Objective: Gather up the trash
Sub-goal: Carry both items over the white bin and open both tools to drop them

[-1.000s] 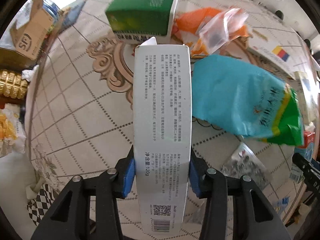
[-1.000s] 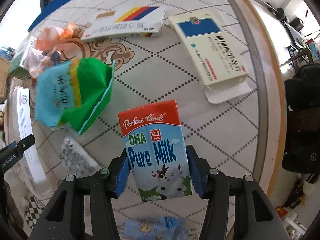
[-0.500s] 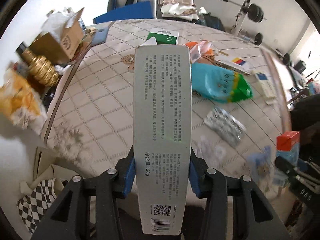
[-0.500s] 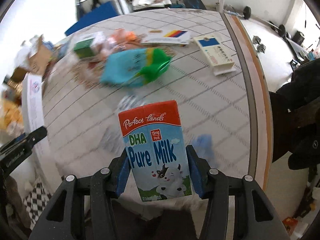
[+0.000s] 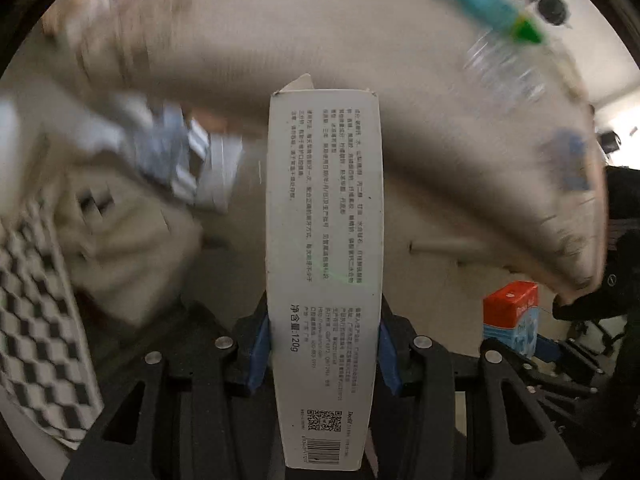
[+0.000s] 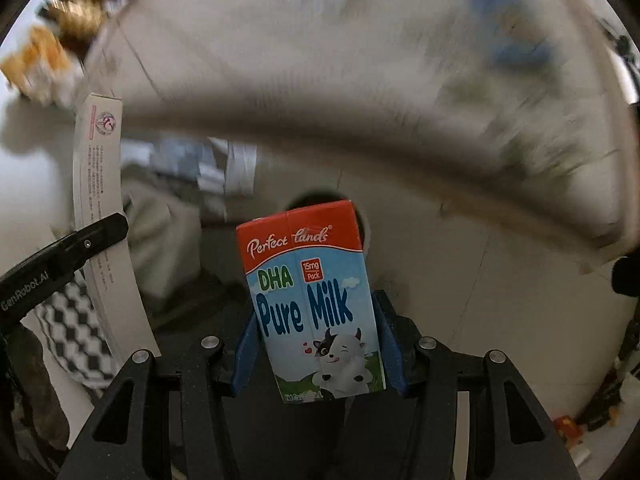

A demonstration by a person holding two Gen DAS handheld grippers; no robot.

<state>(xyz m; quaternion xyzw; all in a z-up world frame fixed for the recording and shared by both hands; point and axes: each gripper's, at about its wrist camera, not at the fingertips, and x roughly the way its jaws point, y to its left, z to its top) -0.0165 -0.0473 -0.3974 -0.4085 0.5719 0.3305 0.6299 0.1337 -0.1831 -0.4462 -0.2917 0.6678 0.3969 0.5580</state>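
Table point(image 5: 280, 40) swung overhead, tongs point(image 5: 324, 344) still clamping carton point(image 5: 324, 240)

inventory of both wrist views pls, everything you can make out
long white box: 1, white with grey print, clamped in the left gripper, torn flap at the far end
milk carton: 1, red top, blue body, clamped in the right gripper
table: 1, pale patterned top, blurred, ahead of and above both grippers
teal and green bag: 1, on the table, top right of left view, blurred
checkered item: 1, black and white, lower left
gold and orange items: count unclear, top left of right view, blurred
blue-grey clutter: too blurred to identify
left gripper: 1, black with blue pads, shut on the box
right gripper: 1, black with blue pads, shut on the carton
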